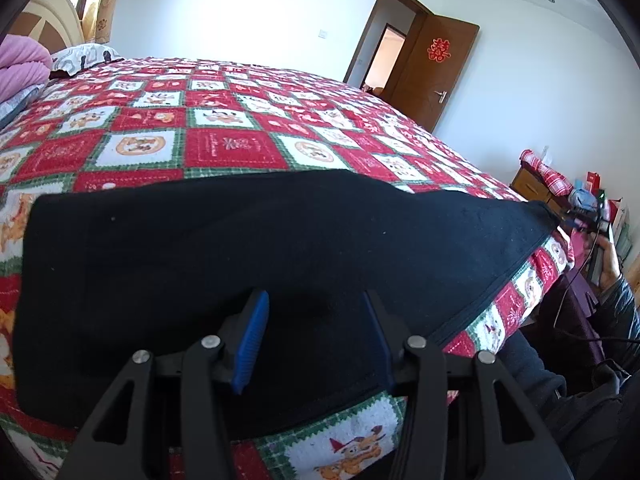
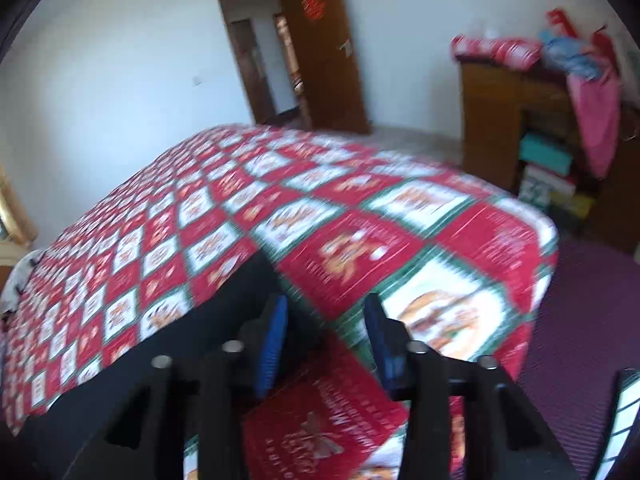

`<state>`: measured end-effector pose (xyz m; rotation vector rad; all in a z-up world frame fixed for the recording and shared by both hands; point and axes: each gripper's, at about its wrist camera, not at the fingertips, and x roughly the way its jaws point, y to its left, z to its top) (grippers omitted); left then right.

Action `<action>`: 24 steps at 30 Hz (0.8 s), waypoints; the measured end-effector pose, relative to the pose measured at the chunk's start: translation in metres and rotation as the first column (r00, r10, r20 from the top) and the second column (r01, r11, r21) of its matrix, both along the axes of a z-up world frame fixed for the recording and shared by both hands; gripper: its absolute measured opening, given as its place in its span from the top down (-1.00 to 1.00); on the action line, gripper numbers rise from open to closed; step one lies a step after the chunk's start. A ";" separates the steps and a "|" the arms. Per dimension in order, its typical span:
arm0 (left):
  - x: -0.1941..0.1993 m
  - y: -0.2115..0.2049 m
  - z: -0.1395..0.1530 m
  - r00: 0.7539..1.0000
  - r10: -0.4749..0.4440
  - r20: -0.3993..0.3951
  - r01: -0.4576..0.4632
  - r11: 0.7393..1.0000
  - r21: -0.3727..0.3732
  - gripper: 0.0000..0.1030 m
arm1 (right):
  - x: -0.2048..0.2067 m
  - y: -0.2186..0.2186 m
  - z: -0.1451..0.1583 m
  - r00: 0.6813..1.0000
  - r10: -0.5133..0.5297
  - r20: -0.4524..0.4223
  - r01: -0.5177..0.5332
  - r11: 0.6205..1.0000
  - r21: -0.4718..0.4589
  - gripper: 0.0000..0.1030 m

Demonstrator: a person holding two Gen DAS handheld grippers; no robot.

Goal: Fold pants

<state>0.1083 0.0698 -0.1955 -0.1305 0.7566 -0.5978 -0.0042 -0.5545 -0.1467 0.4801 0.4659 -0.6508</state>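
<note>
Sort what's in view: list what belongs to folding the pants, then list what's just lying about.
For the job:
- black pants
- left claw, open over the pants
- right claw, open at the pants' edge
- patchwork bedspread beneath

Lying about:
- pink bedding
- wooden cabinet
- open door

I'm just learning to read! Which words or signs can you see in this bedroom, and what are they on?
"囍": red paper double-happiness sign on the open brown wooden door.
White lettering on the red squares of the red, white and green checked bedspread: too small to read.
Lettering on the bedspread's near red square in the right wrist view: blurred, unreadable.
Black folded pants: no writing visible.
</note>
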 end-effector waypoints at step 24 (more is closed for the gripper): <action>-0.001 0.037 -0.006 0.994 0.103 0.027 -0.104 0.995 0.009 -0.16 | 0.100 -0.032 0.011 0.968 0.234 -0.091 -0.228 0.971 0.072 0.12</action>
